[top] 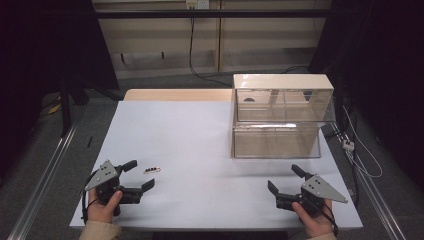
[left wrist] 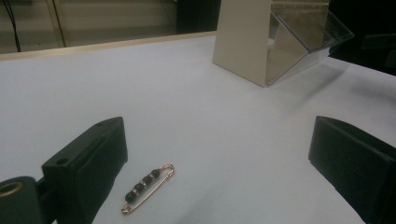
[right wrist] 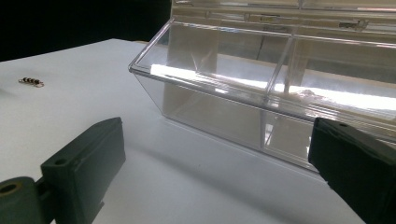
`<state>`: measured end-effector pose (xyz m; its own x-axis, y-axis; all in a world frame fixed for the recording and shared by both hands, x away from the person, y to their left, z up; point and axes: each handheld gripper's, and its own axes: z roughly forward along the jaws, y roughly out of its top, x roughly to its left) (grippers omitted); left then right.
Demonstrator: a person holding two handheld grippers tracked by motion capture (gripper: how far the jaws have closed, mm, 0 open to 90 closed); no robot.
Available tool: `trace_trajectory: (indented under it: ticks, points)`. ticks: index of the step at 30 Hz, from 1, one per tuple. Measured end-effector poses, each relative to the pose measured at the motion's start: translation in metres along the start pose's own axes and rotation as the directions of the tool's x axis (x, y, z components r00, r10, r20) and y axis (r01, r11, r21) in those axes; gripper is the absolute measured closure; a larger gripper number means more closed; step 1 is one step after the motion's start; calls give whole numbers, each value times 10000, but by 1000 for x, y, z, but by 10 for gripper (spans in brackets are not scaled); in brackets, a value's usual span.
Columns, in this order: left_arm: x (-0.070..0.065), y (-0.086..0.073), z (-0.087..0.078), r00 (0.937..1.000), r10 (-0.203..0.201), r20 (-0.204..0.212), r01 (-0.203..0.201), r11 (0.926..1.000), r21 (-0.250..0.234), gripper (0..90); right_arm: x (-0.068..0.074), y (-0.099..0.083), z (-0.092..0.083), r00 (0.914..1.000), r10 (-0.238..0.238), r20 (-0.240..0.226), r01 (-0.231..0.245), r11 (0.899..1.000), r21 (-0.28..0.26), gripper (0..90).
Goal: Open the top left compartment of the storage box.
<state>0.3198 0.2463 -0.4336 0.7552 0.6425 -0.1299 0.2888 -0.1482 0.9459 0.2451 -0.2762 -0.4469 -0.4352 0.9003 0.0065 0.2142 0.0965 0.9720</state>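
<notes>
- White tabletop (top: 200,145) carries a clear plastic bin (top: 280,117) at its far right, a two-tier unit with a pale top and side panel.
- Gold pin (top: 152,170) with four dark beads lies flat on the tabletop, well apart from the bin, toward the near left.
- Left tool (top: 141,175) rests near the front left edge, held by the left hand (top: 103,206); its jaws stand spread wide with nothing between them, released.
- In the left gripper view the pin (left wrist: 148,187) lies just beside the left jaw, on the inner side, not touching it; the bin (left wrist: 275,39) stands far off at the upper right.
- Right tool (top: 284,179) sits near the front right edge, just in front of the bin, held by the right hand (top: 314,222); its jaws are also spread and empty.
- In the right gripper view the bin (right wrist: 261,93) looms close ahead, and the pin (right wrist: 31,82) is small at the far left.
</notes>
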Motion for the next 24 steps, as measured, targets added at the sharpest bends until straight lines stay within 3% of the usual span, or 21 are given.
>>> trace_trajectory:
  ticks: [13, 15, 17, 19, 20, 21, 24]
  points:
    - [0, 1, 1, 10000, -28, 6, 28, 10000, -10, 43, -4, 13, -5, 9997, 60, -230, -53, 9994, 333, 73]
    - [0, 0, 2, 10000, 7, 29, -7, 10000, 31, 43, -7, 20, -8, 9988, 233, -425, -217, 9991, 375, 135]
    - [0, 0, 2, 10000, 4, 61, -4, 10000, 41, 44, -8, 28, -11, 9995, 98, -314, -82, 9986, 526, 212]
    - [0, 0, 2, 10000, 14, 86, -15, 10000, 42, 44, -10, 34, -12, 9987, 316, -388, -291, 9975, 643, 304]
    - [1, 0, 2, 10000, 40, 90, -41, 10000, 54, 44, -10, 34, -12, 9987, 316, -388, -291, 9975, 643, 304]
    - [1, 0, 2, 10000, -8, 67, 8, 10000, 11, 43, -11, 39, -12, 9984, 259, -506, -216, 9962, 844, 399]
    - [1, 0, 3, 10000, -7, 65, 7, 10000, 33, 44, -14, 45, -11, 9976, 296, -630, -241, 9959, 868, 524]
